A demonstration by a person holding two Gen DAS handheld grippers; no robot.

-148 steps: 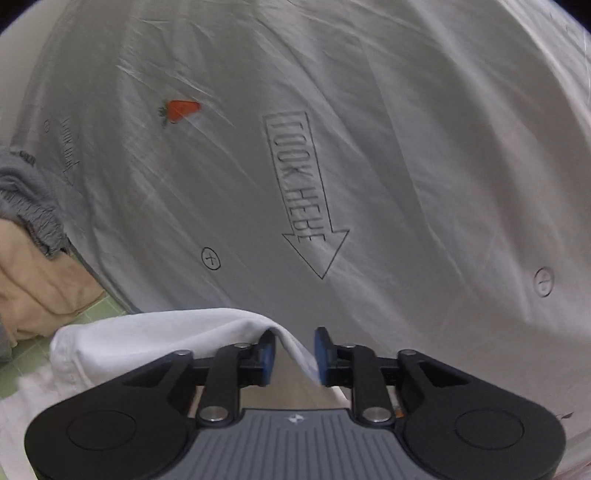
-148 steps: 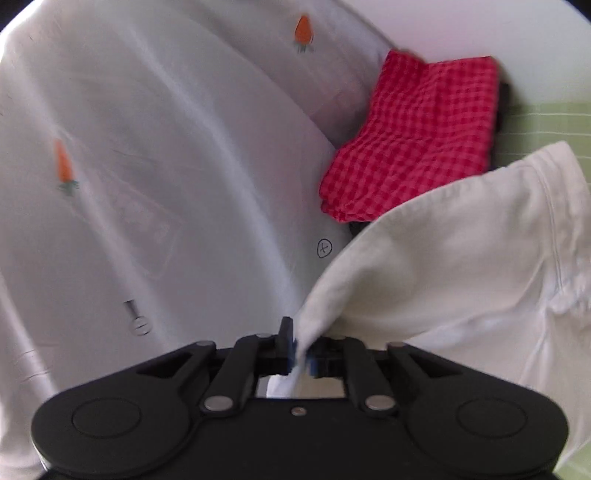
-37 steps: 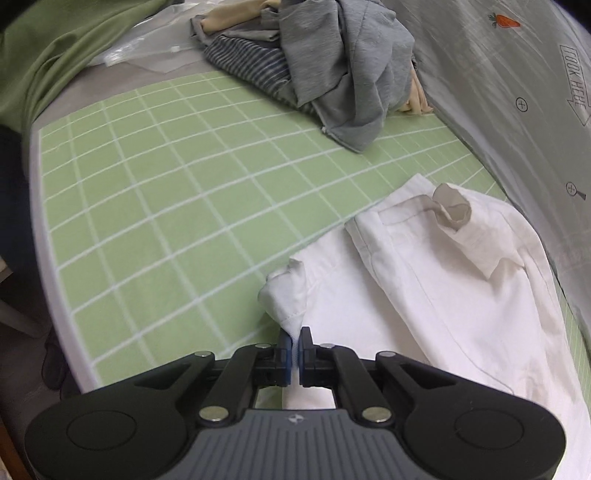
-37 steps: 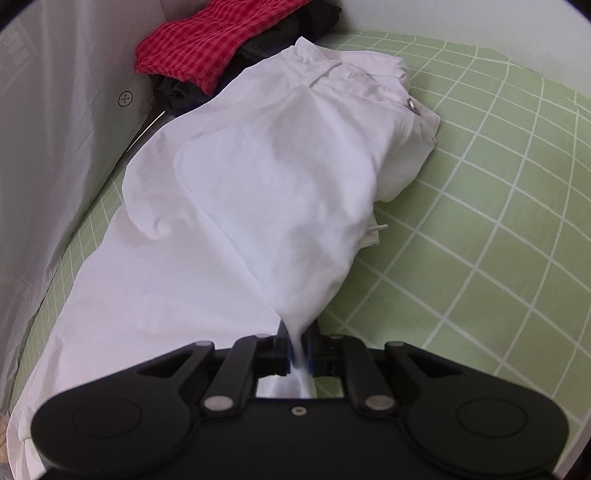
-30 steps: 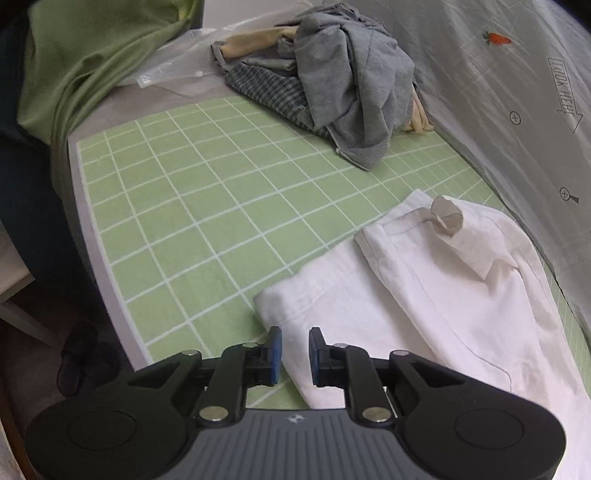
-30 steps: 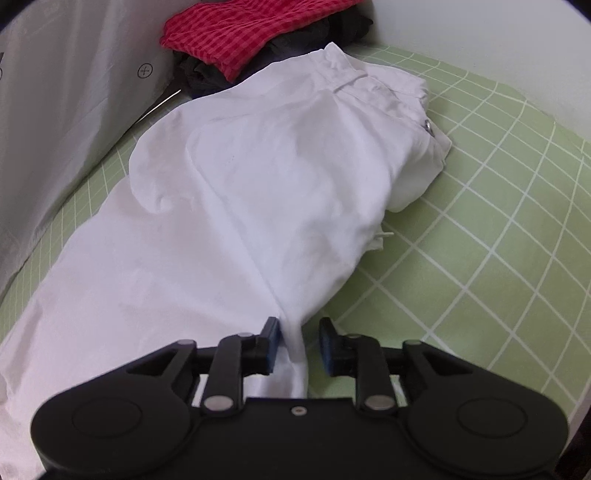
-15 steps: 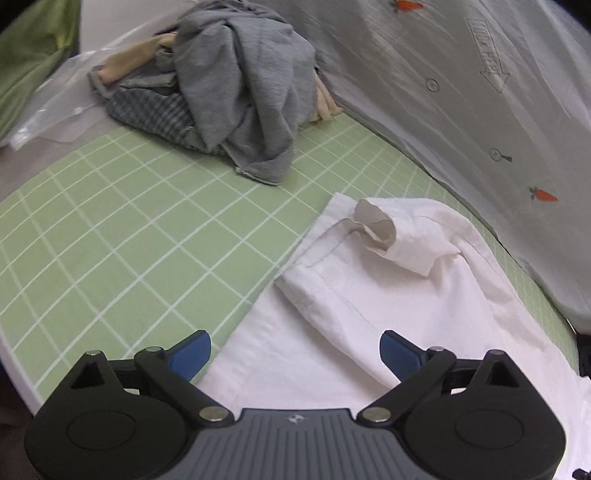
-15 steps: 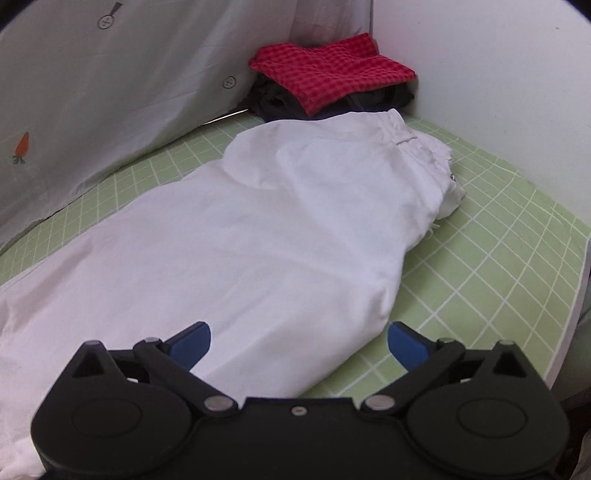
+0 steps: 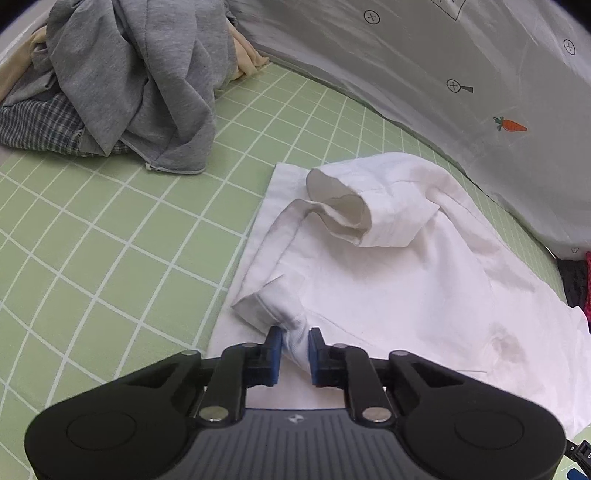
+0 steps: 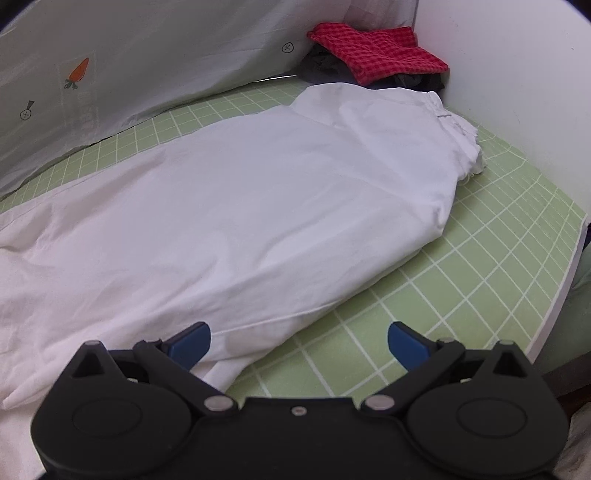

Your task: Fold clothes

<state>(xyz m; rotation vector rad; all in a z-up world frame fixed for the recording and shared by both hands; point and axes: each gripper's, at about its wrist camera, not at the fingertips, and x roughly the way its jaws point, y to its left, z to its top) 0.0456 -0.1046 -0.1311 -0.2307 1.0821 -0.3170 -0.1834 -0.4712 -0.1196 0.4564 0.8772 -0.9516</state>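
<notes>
Left gripper (image 9: pixel 294 341) just re-closing, pinching white trousers (image 9: pixel 388 280) cuff fold after letting go; right gripper (image 10: pixel 298 341) now released, jaws wide, empty; next fold starting.

No words I can read here. On the grey sheet (image 9: pixel 424 66) I see only signs: circled plus marks (image 9: pixel 372 16) and an orange carrot print (image 9: pixel 511 125); from my right side, another carrot (image 10: pixel 78 72).

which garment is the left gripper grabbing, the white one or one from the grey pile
The white garment, spread flat on the green grid mat. The left gripper is closing on a bunched fold at its near edge; the grey pile lies untouched farther back.
</notes>
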